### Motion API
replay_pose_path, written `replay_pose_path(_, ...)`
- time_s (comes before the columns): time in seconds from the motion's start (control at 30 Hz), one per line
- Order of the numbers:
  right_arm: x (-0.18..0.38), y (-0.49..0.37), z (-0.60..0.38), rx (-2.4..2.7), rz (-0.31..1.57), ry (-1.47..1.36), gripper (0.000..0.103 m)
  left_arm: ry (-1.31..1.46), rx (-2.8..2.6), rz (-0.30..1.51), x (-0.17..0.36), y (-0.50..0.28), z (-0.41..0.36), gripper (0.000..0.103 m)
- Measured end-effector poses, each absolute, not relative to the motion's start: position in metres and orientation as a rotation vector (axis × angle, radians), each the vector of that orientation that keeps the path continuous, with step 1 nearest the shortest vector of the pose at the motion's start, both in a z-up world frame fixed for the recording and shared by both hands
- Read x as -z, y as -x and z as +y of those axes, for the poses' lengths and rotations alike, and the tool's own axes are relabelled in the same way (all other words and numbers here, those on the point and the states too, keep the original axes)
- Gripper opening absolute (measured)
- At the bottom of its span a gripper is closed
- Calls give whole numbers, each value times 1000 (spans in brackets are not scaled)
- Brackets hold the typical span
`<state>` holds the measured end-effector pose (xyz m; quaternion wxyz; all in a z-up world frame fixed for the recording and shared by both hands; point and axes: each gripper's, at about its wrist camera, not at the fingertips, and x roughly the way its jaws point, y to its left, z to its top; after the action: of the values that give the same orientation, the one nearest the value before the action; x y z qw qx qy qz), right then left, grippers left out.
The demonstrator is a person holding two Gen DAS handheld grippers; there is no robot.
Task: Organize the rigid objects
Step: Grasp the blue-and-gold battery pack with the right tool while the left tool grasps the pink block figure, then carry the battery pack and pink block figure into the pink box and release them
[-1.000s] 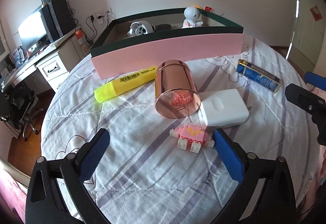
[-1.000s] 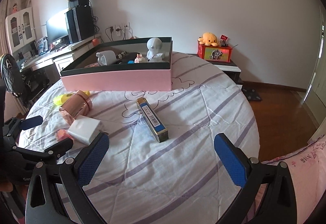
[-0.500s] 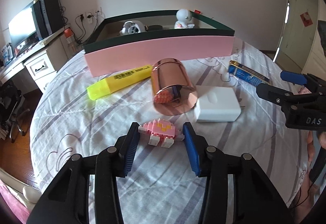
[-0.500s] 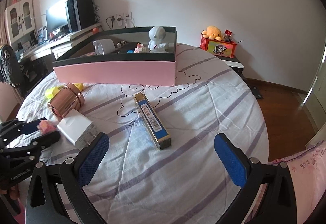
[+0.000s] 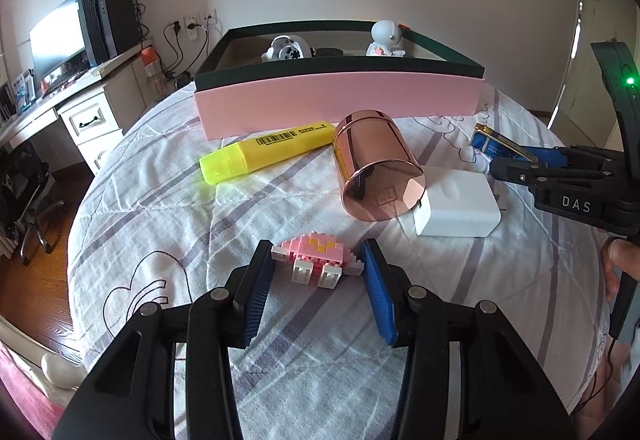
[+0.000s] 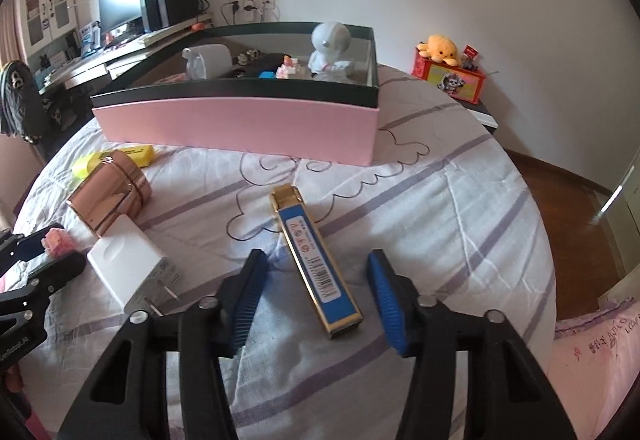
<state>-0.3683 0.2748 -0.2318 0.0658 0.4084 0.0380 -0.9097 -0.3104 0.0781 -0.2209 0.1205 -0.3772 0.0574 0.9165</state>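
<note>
A pink brick figure point(image 5: 316, 258) lies on the striped bedcover between the fingers of my left gripper point(image 5: 316, 264); the jaws touch its sides. A blue and gold box point(image 6: 316, 260) lies between the open fingers of my right gripper point(image 6: 316, 268), with gaps on both sides. A rose-gold tin point(image 5: 374, 163) lies on its side beside a white charger point(image 5: 456, 205) and a yellow highlighter point(image 5: 268, 149). The pink box point(image 5: 340, 101) with a dark rim stands behind them. It holds white figures point(image 6: 332, 51).
The round table's cover point(image 5: 160, 224) drops off at the left and front. A desk with a monitor point(image 5: 56, 43) stands at the far left. A stand with a yellow plush toy point(image 6: 438, 47) is at the right. Wooden floor point(image 6: 568, 220) lies beyond the table.
My left gripper has closed in from wide open onto the pink brick figure. My right gripper has moved forward and down over the blue and gold box and narrowed around it.
</note>
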Motion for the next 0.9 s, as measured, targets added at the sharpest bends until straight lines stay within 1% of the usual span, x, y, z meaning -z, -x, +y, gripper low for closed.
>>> replay_pose_path(0.03,232,368,274,2733,114,-1229,37,1101,-2678,166,221,310,78,46)
replay_pose_path(0.07,232,367,274,2724,116,-1216,24,1097,-2680,163,221,310,77,45)
replay_pose_path(0.13,232,365,273,2709,111,-1204,15,1091,-2681,154,221,310,76,45)
replay_pose_path(0.23,231,362,273,2704,99,-1187,15,1088,-2682,147,220,309,75,44)
replay_pose_path(0.57,226,341,279,2692,-39,-1147,15,1067,-2701,190,214,299,78,44)
replay_pose_path(0.73,215,329,277,2688,-72,-1093,15,1007,-2714,191,195,289,77,44)
replay_pose_path(0.9,189,316,274,2696,-83,-998,15,933,-2732,203,172,283,78,44)
